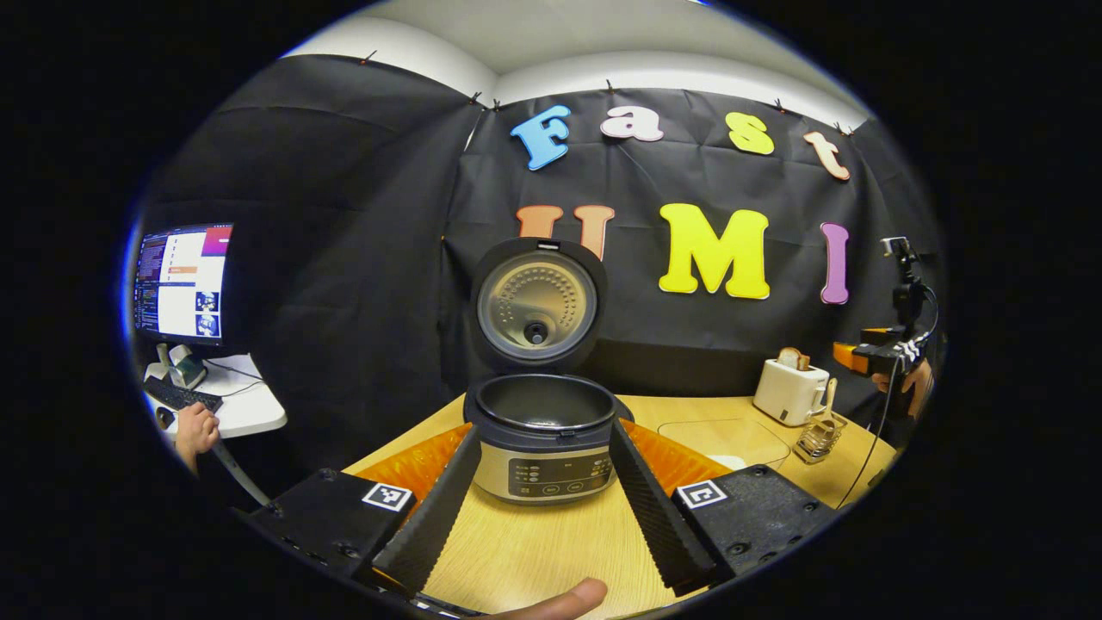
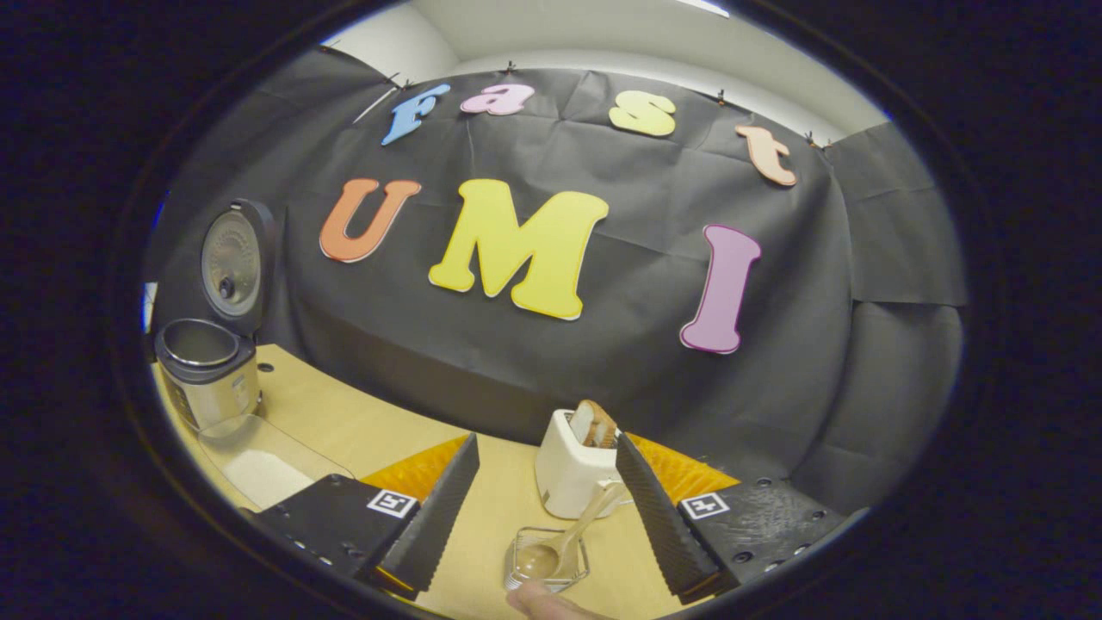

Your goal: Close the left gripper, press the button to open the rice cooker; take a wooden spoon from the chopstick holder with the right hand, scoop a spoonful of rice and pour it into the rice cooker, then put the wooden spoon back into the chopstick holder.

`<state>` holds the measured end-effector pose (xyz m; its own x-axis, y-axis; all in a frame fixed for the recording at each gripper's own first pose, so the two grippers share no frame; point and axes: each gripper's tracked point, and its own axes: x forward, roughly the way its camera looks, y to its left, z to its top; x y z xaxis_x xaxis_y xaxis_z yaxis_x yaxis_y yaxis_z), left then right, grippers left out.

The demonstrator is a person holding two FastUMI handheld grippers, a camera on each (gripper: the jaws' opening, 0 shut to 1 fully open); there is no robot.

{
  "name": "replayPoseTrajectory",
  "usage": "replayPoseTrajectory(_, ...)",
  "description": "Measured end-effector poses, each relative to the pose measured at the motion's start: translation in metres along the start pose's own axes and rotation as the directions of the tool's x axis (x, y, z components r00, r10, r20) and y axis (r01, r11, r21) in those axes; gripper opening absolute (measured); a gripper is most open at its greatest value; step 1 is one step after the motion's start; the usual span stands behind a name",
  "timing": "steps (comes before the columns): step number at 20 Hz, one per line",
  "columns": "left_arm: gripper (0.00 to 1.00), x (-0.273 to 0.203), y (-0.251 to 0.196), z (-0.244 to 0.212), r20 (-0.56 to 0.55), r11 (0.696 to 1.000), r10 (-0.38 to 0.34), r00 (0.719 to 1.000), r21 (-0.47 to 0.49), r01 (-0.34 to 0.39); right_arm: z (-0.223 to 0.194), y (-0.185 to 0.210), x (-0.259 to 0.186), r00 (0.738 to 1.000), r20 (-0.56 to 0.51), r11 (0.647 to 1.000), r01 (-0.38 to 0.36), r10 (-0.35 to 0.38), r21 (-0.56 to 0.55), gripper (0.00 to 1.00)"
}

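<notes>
The silver rice cooker (image 1: 542, 443) stands on the wooden table with its lid (image 1: 536, 301) raised, showing a dark pot with nothing visible inside. My left gripper (image 1: 544, 435) is open, one finger on each side of the cooker and short of it. In the right gripper view the cooker (image 2: 207, 370) stands far left. My right gripper (image 2: 546, 448) is open above a wire chopstick holder (image 2: 547, 560) in which a wooden spoon (image 2: 575, 530) leans. The same holder (image 1: 818, 439) is at the right in the left gripper view, below the right gripper (image 1: 869, 355) held in a hand.
A white toaster (image 2: 572, 474) with a slice of bread stands just behind the holder. A clear tray with white rice (image 2: 258, 469) lies between cooker and toaster. At far left are a side desk with a monitor (image 1: 181, 280) and a person's hand (image 1: 196, 429).
</notes>
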<state>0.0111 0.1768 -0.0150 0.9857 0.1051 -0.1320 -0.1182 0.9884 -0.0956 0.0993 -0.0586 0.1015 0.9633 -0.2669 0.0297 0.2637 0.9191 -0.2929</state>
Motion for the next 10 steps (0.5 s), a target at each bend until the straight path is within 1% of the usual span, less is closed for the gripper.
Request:
replayPoseTrajectory(1,0.96,0.002,-0.001,0.002,0.007,1.000,0.006,1.000,-0.014,-0.006,-0.001,0.001,-0.009,1.000,-0.003,1.000,-0.009,0.009,0.010,0.95)
replayPoseTrajectory(2,0.96,0.007,-0.006,0.003,0.012,1.000,-0.003,1.000,-0.026,0.003,-0.001,0.000,-0.018,1.000,-0.003,1.000,-0.011,0.011,0.022,0.95)
replayPoseTrajectory(3,0.96,0.011,-0.010,0.003,-0.002,1.000,-0.013,1.000,-0.023,0.013,-0.002,-0.003,-0.028,1.000,0.000,0.999,-0.010,0.010,0.035,0.95)
replayPoseTrajectory(5,0.95,0.017,-0.008,0.003,-0.045,1.000,0.009,0.999,-0.017,-0.009,-0.006,-0.005,-0.047,1.000,0.013,0.998,-0.012,0.011,0.062,0.95)
replayPoseTrajectory(7,0.96,0.024,-0.011,0.008,-0.063,0.999,0.011,0.998,-0.042,-0.014,-0.008,0.002,-0.066,0.998,0.042,0.994,-0.055,0.052,0.097,0.98)
replayPoseTrajectory(8,0.96,0.028,-0.012,0.014,-0.055,0.999,0.011,0.998,-0.051,-0.014,-0.011,0.005,-0.073,0.997,0.044,0.992,-0.073,0.069,0.102,0.95)
replayPoseTrajectory(10,0.96,0.036,-0.008,0.027,-0.040,0.999,0.026,0.999,-0.044,-0.028,-0.014,0.002,-0.086,0.996,0.043,0.991,-0.077,0.073,0.110,0.95)
